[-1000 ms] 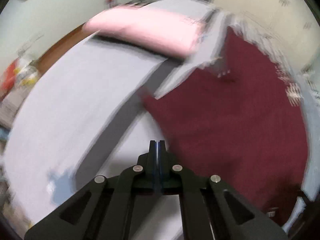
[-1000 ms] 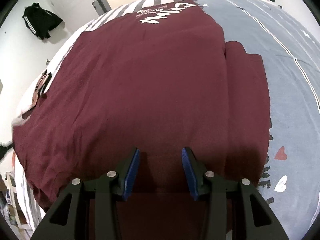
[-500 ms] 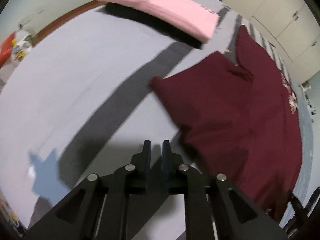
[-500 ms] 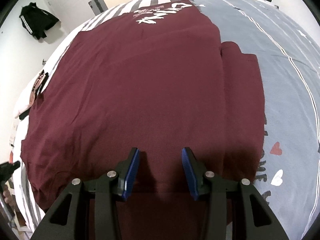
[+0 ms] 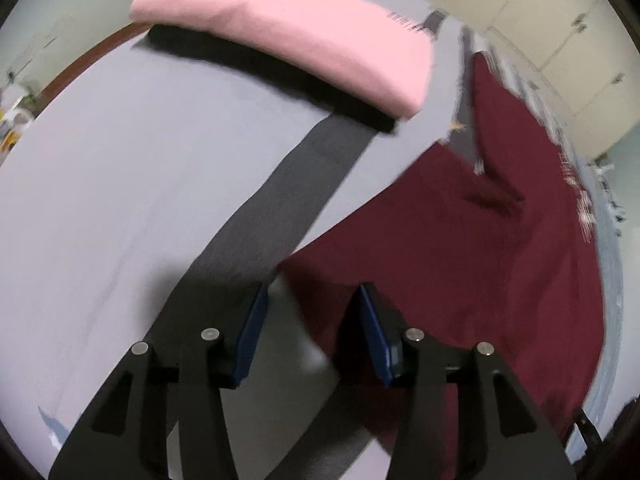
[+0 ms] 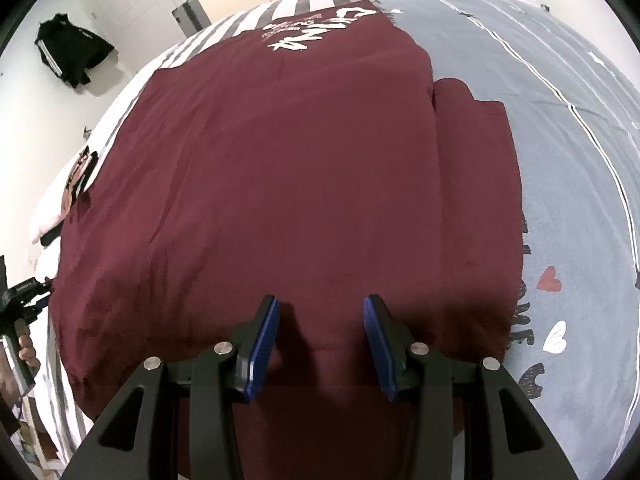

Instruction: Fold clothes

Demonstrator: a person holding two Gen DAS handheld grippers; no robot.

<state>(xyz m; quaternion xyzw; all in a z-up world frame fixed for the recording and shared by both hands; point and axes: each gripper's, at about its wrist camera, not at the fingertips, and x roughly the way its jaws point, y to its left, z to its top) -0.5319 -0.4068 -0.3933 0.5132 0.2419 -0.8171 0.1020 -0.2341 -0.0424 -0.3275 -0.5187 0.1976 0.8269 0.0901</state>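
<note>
A maroon shirt (image 6: 288, 168) with white lettering lies spread flat on the bed, one side folded in along its right edge. My right gripper (image 6: 320, 308) hovers open over the shirt's near hem, nothing between its blue pads. In the left wrist view the same maroon shirt (image 5: 480, 240) fills the right side, and its near corner points toward my left gripper (image 5: 314, 298). The left jaws are opening just above that corner; the cloth edge lies below the gap, and the pads are not pressing on it.
A folded pink garment (image 5: 288, 28) rests on a dark one at the far end of the grey bedsheet (image 5: 120, 168). A dark stripe (image 5: 280, 200) crosses the sheet. A black jacket (image 6: 68, 52) hangs on the wall; a hand holding a phone (image 6: 20, 352) is at the left edge.
The left gripper went from shut to opening and moved down toward the shirt's near corner, which now lies under its jaws. The right gripper stayed open and still.
</note>
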